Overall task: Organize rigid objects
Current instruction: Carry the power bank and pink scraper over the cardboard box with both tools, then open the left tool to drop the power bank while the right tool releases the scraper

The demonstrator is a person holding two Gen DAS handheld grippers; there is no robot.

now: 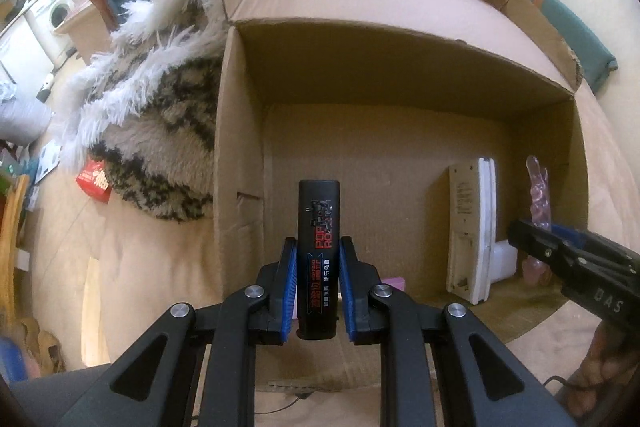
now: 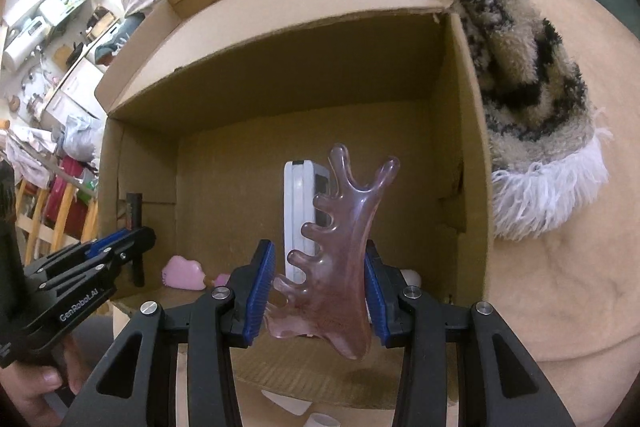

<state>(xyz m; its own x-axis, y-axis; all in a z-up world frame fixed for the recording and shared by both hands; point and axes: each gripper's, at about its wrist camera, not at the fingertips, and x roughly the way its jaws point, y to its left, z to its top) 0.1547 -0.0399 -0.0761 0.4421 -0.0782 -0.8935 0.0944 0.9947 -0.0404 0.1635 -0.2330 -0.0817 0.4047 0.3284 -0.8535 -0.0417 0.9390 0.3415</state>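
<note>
My left gripper point(image 1: 318, 259) is shut on a black oblong device point(image 1: 319, 223) with red and white print, held upright over the open cardboard box point(image 1: 240, 131). My right gripper point(image 2: 320, 271) is shut on a translucent pink comb-shaped scraper point(image 2: 340, 251) with several rounded prongs, also inside the box point(image 2: 460, 147) mouth. A white remote control point(image 1: 472, 227) leans upright on the box floor; in the right wrist view this remote point(image 2: 298, 215) stands behind the scraper. The right gripper point(image 1: 560, 251) shows at the right edge of the left wrist view, the left gripper point(image 2: 120, 247) at the left of the right wrist view.
A small pink object point(image 2: 182, 273) lies on the box floor at the left. A shaggy black-and-cream rug point(image 1: 160, 131) is bunched against the box's outer wall. A red packet point(image 1: 94, 181) lies on the floor beside the rug. Furniture and clutter stand far left.
</note>
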